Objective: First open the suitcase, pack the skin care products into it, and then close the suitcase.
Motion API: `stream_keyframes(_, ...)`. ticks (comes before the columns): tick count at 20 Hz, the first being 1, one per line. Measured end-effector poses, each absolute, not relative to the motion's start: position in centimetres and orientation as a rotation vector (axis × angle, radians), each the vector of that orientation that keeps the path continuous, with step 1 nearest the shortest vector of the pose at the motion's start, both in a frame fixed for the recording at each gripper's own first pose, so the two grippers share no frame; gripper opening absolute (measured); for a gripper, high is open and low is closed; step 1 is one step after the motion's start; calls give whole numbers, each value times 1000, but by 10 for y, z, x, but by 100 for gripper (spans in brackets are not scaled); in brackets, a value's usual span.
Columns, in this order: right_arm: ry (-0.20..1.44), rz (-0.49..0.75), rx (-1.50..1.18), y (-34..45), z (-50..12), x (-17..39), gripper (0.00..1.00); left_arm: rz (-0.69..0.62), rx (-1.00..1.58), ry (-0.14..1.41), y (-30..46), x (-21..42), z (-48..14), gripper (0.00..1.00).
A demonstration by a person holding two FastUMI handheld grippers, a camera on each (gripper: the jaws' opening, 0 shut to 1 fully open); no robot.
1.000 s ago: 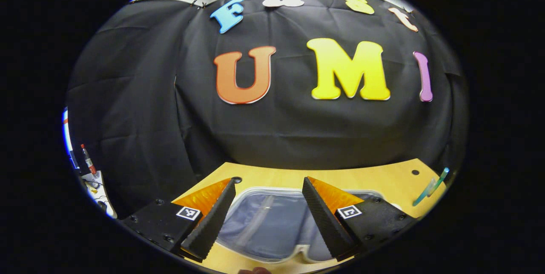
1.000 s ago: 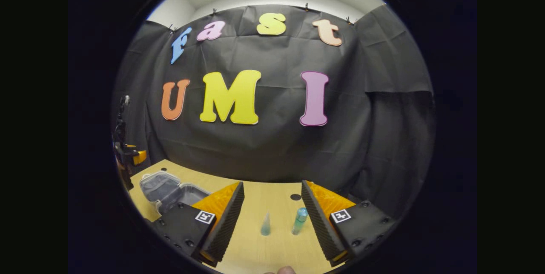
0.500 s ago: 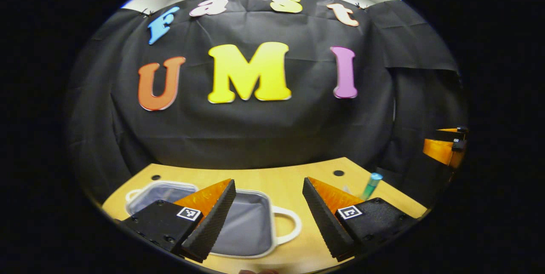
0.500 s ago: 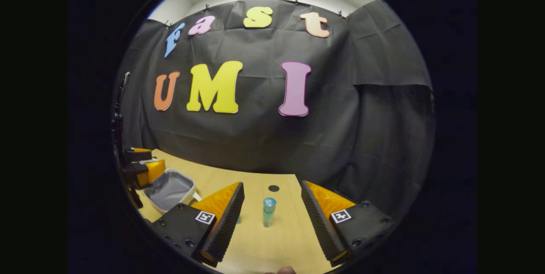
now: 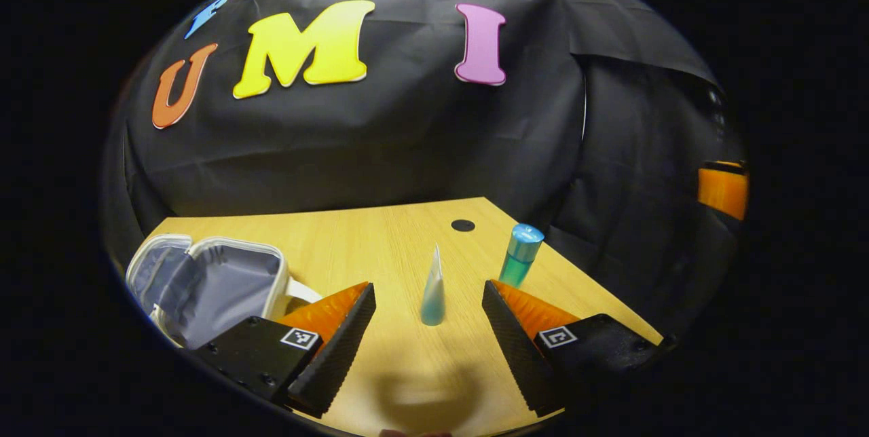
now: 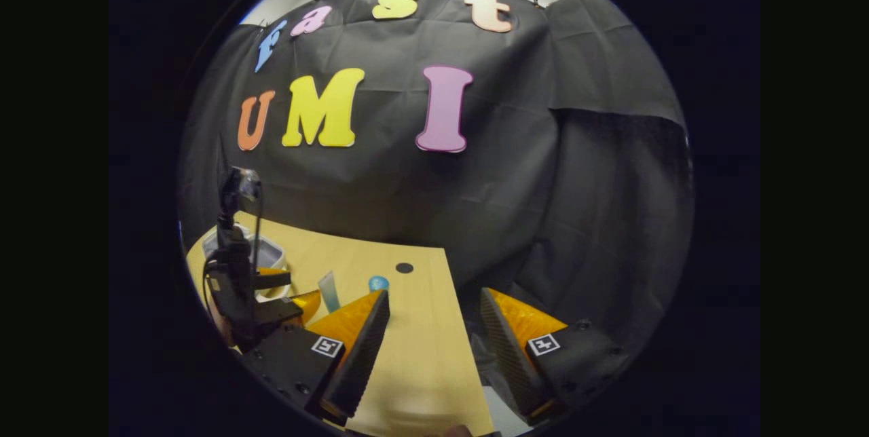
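Wooden table (image 5: 380, 233) against black cloth: suitcase (image 5: 204, 284) lies open at left, nothing visible inside, while tube (image 5: 432, 291) and bottle (image 5: 520, 255) stand unpacked to its right, so opening looks done, packing and closing remain. Left gripper (image 5: 428, 338), fingers apart, now frames the tube, having swung right off the suitcase since half a second ago. Right gripper (image 6: 433, 349), fingers apart and empty, has drifted right past the bottle to the table edge.

Both views look low across the table (image 5: 380, 233) toward the booth wall, sharing its far corner.
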State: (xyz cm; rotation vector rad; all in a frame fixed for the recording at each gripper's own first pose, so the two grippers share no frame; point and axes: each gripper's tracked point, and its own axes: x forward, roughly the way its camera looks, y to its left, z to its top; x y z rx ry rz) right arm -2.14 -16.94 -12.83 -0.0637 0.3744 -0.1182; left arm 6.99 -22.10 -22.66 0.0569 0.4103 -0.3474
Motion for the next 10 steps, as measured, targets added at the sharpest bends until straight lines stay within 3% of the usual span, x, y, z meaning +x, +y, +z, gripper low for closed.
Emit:
stream_keyframes(6, 363, -111, -42, -186, -124, -7, 80, -307, 93, 515, -235, 106, -289, 98)
stream_keyframes(9, 382, -112, -32, -192, -136, -3, 80, -288, 120, 575, -230, 113, -314, 84)
stream_keyframes(10, 389, -110, -29, -193, -140, -1, 80, -292, 119, 588, -230, 112, -318, 89)
